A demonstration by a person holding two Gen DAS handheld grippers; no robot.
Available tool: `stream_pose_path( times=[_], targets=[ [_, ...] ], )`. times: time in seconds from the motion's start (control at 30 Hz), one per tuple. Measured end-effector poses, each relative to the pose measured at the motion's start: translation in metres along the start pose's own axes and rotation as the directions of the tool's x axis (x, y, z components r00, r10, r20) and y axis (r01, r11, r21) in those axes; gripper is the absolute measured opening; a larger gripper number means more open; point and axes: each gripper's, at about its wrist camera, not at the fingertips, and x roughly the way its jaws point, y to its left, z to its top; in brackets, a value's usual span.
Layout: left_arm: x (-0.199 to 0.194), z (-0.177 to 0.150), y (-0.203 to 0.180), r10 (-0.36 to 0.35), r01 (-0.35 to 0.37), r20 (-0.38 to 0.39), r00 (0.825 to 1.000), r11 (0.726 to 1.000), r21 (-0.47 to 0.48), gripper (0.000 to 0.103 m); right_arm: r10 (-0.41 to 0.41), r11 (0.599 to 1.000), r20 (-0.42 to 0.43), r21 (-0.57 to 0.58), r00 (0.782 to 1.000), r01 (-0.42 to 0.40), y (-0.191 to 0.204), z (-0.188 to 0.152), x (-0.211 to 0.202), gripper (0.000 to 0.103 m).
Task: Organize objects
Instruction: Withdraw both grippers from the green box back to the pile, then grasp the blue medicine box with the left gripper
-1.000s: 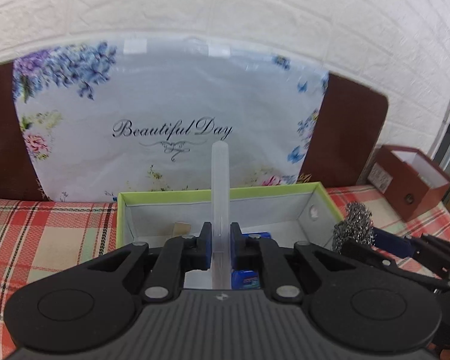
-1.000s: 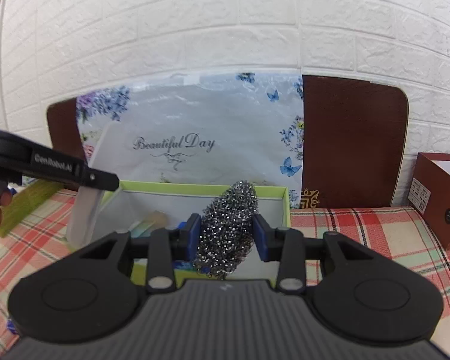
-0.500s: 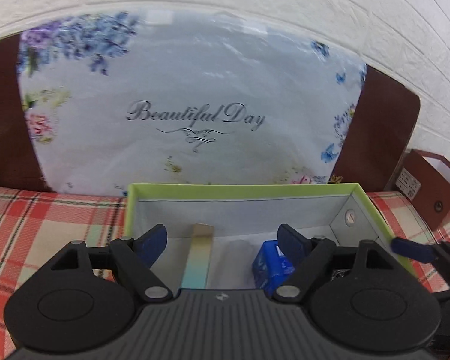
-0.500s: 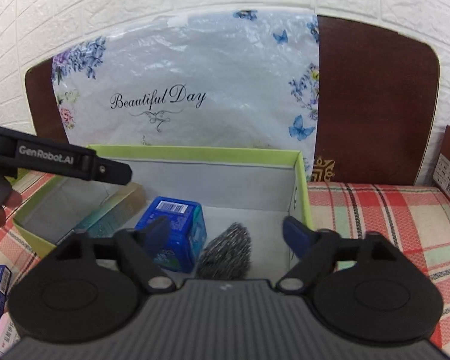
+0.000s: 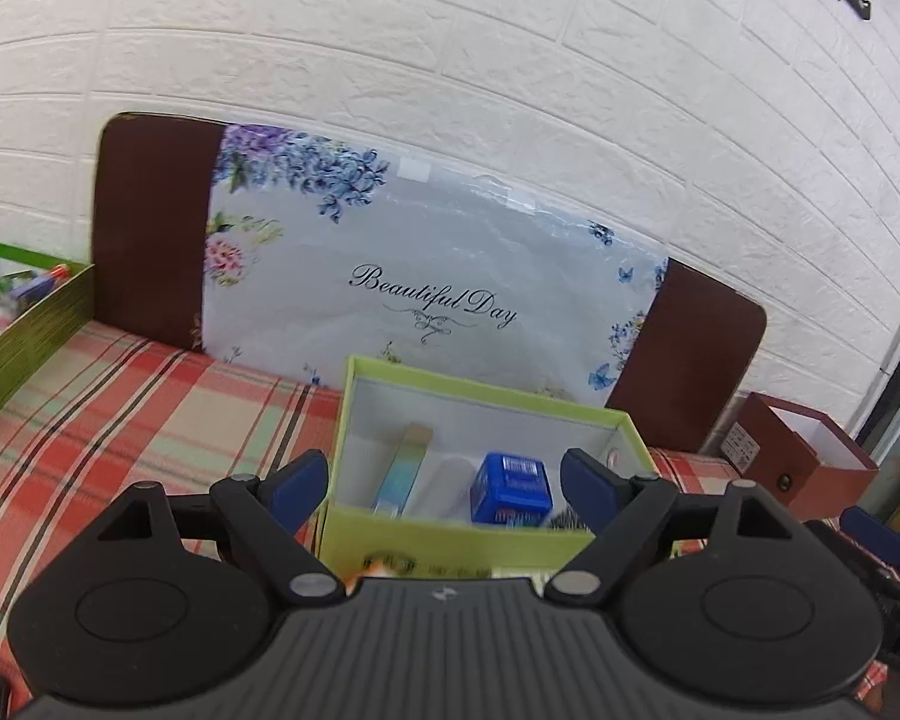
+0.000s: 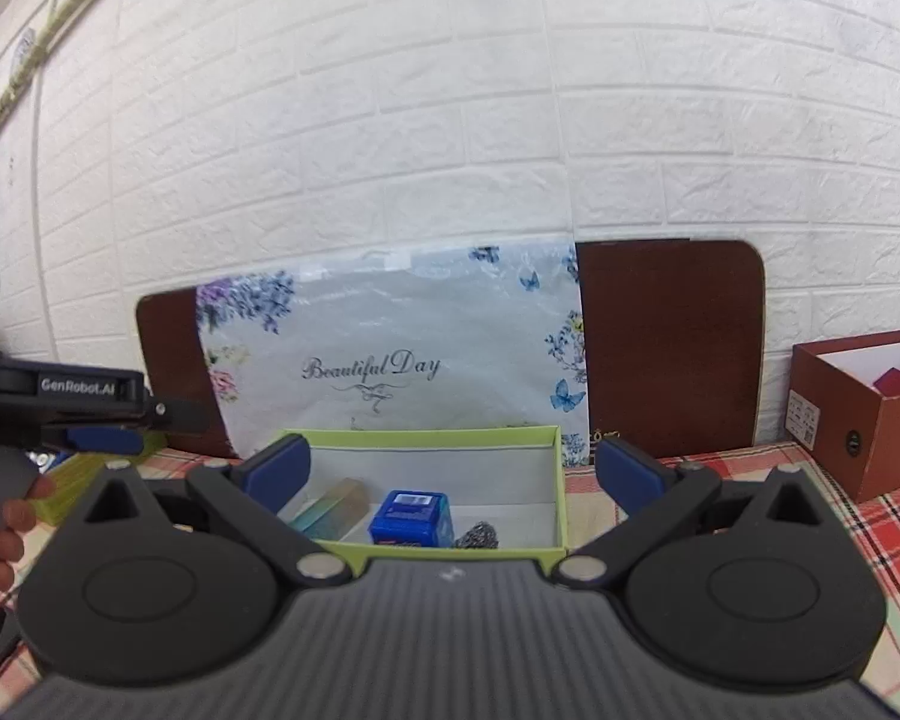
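A light green box (image 5: 480,387) with a white inside stands on the plaid cloth. In it lie a blue carton (image 5: 510,486), a long pastel carton (image 5: 403,471), a faint translucent tube (image 5: 450,474) between them, and a steel wool scourer (image 6: 477,535) at the right. My left gripper (image 5: 444,480) hangs in front of the box, jaws opening, nothing between them. My right gripper (image 6: 450,471) is also back from the box, jaws opening wide and empty. In the right wrist view the left gripper's fingers (image 6: 174,414) show at the left, held by a hand (image 6: 6,516).
A floral bag (image 5: 450,276) leans on a brown board (image 6: 672,348) against the white brick wall. A dark green box (image 5: 30,324) with items stands at the far left. A red-brown open box (image 6: 858,414) stands at the right.
The left gripper let go of the translucent tube and the right let go of the scourer; both things now lie in the green box. Both grippers opened and drew back from it.
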Motion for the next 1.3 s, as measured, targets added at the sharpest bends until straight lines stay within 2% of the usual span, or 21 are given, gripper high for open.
stream_pose_path(
  times=[0.17,0.43,0.6,0.73,0.93,1.2,1.3],
  targets=[
    [-0.035,-0.039,0.002,0.02,-0.02,-0.023,1.0,1.0,0.02,0.088,-0.004,1.0,0.001,-0.011,1.0,0.004,0.012,-0.015,-0.045,0.103],
    [-0.06,-0.095,0.019,0.048,-0.054,-0.117,0.992,0.997,-0.051,0.088,-0.015,1.0,-0.138,0.023,0.99,0.018,0.026,-0.062,-0.076,0.103],
    [-0.065,-0.118,0.03,0.058,-0.069,-0.161,0.985,0.996,-0.059,0.088,-0.01,1.0,-0.226,-0.012,0.974,0.007,0.035,-0.095,-0.083,0.103],
    [-0.064,-0.132,0.048,0.09,-0.11,-0.192,0.977,0.99,-0.092,0.088,-0.013,1.0,-0.283,-0.009,0.959,0.011,0.042,-0.118,-0.087,0.103],
    [-0.053,-0.125,0.083,0.202,-0.229,-0.174,0.964,0.961,-0.155,0.088,0.0,1.0,-0.353,0.011,0.936,0.004,0.045,-0.135,-0.083,0.103],
    [0.002,-0.096,0.098,0.264,-0.288,-0.155,0.952,0.943,-0.166,0.088,-0.028,0.999,-0.348,0.023,0.937,0.039,0.046,-0.134,-0.083,0.103],
    [0.024,-0.095,0.106,0.301,-0.33,-0.19,0.935,0.932,-0.151,0.088,-0.049,0.999,-0.349,0.003,0.936,0.053,0.046,-0.133,-0.084,0.103]
  ],
)
